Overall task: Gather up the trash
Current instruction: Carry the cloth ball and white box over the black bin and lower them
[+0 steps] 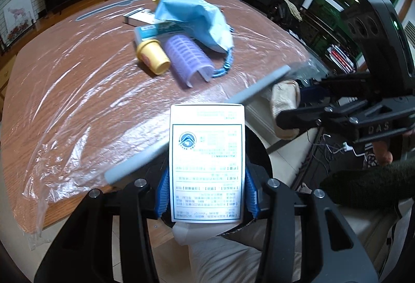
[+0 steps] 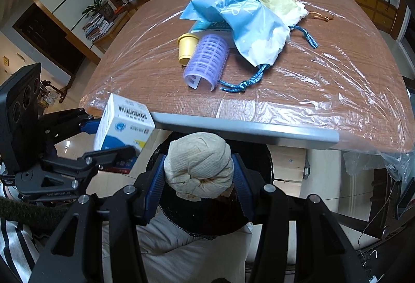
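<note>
My left gripper [image 1: 206, 195] is shut on a white printed carton [image 1: 206, 163], held just off the table's near edge above a black round bin [image 1: 259, 150]. The same carton [image 2: 122, 127] shows at the left of the right wrist view. My right gripper [image 2: 198, 179] is shut on a crumpled beige paper wad [image 2: 199, 163], also over the black bin [image 2: 215, 220]. In the left wrist view the wad [image 1: 284, 104] sits at the right between the other gripper's fingers.
On the plastic-covered wooden table [image 2: 298, 91] lie a purple hair roller [image 2: 206, 61], a yellow cup [image 2: 186, 48], a blue drawstring bag [image 2: 249, 23], a cream bag [image 2: 277, 0] and a teal box [image 1: 160, 33]. A grey trim [image 2: 246, 130] edges the table.
</note>
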{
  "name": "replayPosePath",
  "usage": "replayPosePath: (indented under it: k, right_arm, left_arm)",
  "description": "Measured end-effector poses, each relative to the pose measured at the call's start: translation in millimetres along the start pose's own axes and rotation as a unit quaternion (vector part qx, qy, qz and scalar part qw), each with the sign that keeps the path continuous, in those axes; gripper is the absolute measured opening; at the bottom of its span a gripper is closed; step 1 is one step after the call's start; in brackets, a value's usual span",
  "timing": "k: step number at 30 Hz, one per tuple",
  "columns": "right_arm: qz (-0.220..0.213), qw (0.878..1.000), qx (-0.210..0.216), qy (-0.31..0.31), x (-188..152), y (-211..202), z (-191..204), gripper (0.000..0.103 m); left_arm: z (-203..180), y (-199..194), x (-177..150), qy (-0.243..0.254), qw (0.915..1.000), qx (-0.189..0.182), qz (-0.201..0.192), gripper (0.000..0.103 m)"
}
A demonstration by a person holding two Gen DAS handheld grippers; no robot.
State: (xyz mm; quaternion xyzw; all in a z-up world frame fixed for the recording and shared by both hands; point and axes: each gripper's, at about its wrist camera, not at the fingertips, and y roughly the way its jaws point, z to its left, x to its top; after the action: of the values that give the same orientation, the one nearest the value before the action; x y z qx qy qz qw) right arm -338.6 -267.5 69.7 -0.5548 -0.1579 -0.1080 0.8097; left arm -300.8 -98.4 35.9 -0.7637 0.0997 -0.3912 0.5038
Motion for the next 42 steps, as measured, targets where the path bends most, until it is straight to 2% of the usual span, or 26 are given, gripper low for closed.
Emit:
replayPosePath:
  k: [7,13,28,42]
  right_arm:
    - [0.005,1.000,-0.004,-0.003,-4,4,2,0.050]
    - [0.019,1.000,-0.009,-0.009,-9,12,6,0.050]
    - [0.049,0.999,-0.018,-0.005,-14,47,4,0.050]
    - [0.068,0.997,-0.024,-0.011,-22,76,-2,0.050]
  left_arm:
    - [-10,8,-7,0.006,0.9998,-0.012,0.016,0.048]
    - [-10,16,-13,0.008,0.9996,-0.008,0.027,0.048]
    - [-1,44,-27,-0.011,0.9984,0.020,0.052,0.048]
    - [-5,66,-35,-0.007,0.9967,0.040,0.070,0.048]
